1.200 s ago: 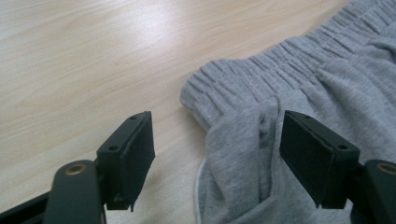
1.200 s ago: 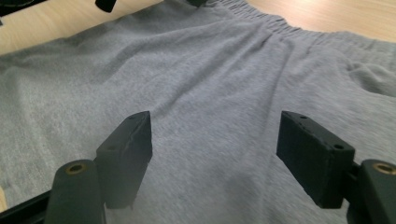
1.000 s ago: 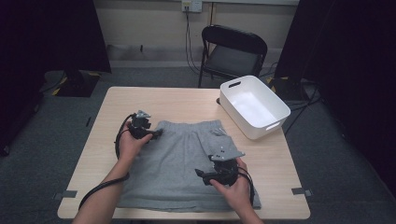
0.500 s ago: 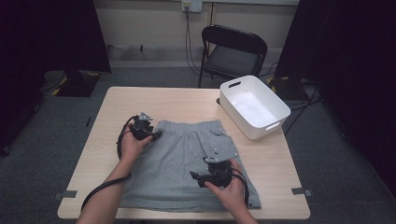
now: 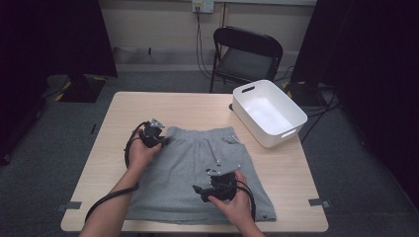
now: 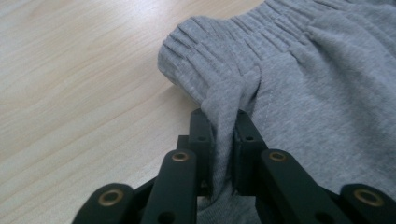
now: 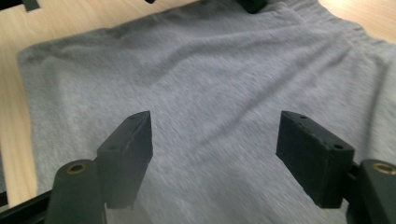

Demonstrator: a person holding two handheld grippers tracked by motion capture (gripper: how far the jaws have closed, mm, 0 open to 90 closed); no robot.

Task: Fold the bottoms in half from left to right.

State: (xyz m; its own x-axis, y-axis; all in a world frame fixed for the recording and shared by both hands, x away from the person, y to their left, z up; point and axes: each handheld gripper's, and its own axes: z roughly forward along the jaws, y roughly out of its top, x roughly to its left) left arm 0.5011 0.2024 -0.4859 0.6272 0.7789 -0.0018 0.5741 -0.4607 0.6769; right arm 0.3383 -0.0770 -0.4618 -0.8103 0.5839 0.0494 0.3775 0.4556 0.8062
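A pair of grey shorts lies spread flat on the wooden surface, waistband toward the far edge, with a white plastic bin standing just beside its far right corner. The left gripper has just been closing and now pinches a raised fold of the fabric right by the elastic waistband at the shorts' left corner. The right gripper hovers over the lower right part of the shorts with its jaws wide apart and nothing between them
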